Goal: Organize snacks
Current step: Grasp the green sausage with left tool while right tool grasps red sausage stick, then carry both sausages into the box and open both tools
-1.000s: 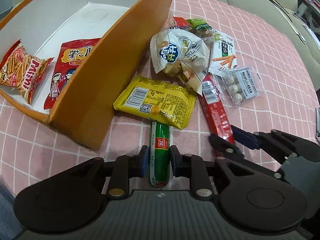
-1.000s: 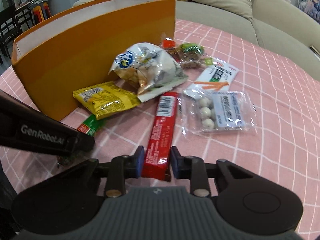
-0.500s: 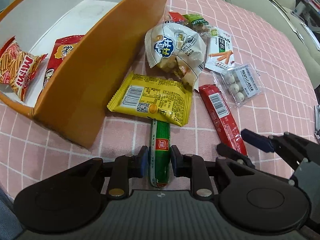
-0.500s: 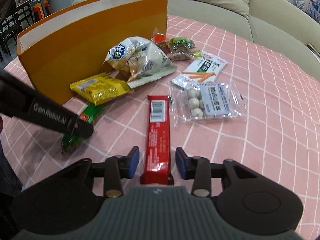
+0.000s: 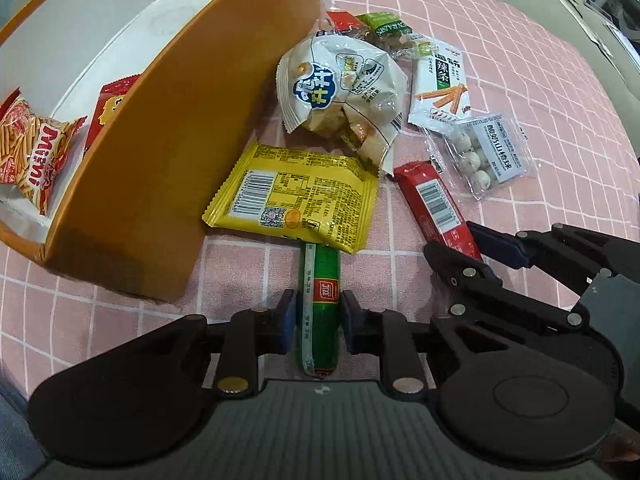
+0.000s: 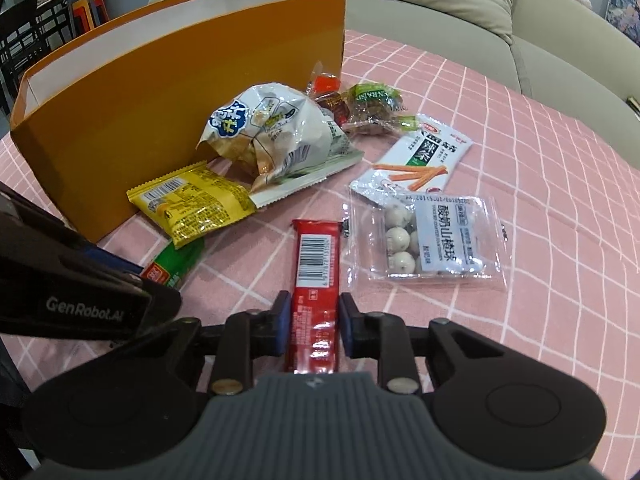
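Right hand-held gripper (image 6: 311,322) newly re-clamped on red bar (image 6: 316,276); left hand-held gripper (image 5: 318,320) gripping green sausage (image 5: 320,304).

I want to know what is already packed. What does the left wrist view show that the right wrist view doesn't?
Only the left wrist view looks into the orange box: a Mimi snack bag and a red packet lie inside. Only the right wrist view shows the sofa and its cushions. Both show the left gripper shut on the green sausage, the right gripper, whose jaws have just been closing, on the red bar, and the yellow packet.
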`<state>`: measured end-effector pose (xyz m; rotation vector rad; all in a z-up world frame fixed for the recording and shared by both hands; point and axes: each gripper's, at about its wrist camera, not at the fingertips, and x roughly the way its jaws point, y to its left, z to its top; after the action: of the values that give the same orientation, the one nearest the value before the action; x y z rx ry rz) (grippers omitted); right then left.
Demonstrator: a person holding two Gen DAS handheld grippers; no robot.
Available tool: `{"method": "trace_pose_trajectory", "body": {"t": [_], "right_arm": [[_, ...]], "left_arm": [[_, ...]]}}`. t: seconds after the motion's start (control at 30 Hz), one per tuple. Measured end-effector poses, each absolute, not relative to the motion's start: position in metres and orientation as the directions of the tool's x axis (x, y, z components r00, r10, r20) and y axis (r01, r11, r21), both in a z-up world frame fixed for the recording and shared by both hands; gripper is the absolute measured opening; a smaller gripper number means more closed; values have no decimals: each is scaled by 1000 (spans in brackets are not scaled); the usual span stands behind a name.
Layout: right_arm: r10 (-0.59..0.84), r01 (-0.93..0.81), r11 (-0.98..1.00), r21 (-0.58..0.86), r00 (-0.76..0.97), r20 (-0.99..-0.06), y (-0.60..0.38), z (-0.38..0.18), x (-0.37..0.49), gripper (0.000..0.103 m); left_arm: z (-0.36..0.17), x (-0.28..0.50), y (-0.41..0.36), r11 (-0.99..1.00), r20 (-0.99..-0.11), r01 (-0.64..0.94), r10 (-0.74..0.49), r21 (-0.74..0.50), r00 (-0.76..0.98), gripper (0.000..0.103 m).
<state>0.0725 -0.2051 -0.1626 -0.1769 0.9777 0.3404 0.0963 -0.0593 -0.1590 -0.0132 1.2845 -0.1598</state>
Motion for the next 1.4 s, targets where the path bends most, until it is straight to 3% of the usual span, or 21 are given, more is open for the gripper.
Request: {"method": "trace_pose_trajectory", "body": {"t": [0.5, 1.0, 1.4], "right_arm": [[262, -287, 948, 136, 463, -847, -217, -136, 37, 21], [347, -267, 935, 233, 557, -755, -215, -70, 31, 21], [468, -365, 881, 302, 569, -676, -181, -11, 67, 22]], "left_arm": [[-126, 69, -55, 983, -937, 124, -169, -137, 304, 25], [-52, 59, -38, 969, -844, 152, -245, -195, 476, 25], [3, 90, 18, 981, -787, 134, -190, -138, 586, 25]]}}
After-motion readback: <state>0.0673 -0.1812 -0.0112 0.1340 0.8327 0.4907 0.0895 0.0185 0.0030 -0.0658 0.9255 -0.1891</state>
